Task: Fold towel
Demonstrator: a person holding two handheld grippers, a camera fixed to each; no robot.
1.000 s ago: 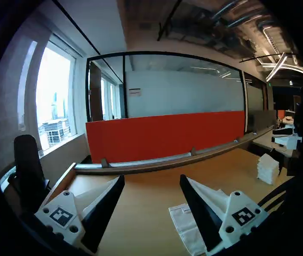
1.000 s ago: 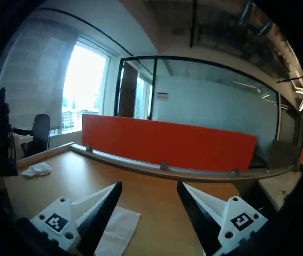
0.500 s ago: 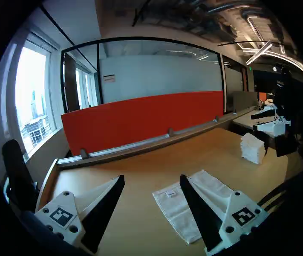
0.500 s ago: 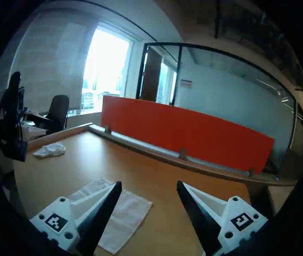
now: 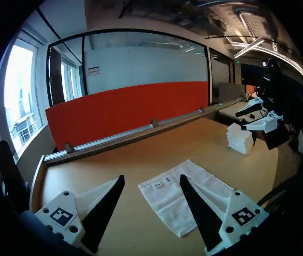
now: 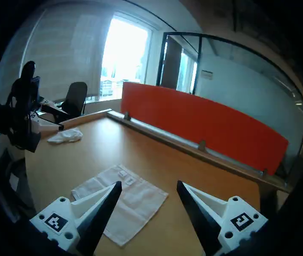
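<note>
You are holding the left claw (image 5: 151,177) and right claw (image 6: 148,183) wide open, gripping nothing. The white rectangular terry towel (image 5: 172,200) is lying flat on the tan wooden worktop (image 5: 164,145), sitting between the claws, inward of each, neither looking clearly nearer.

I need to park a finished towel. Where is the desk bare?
Bare desk lies between the flat towel and the red divider, and between that towel and the folded stack. Crowded: around the stack and the crumpled cloth at the window end.
</note>
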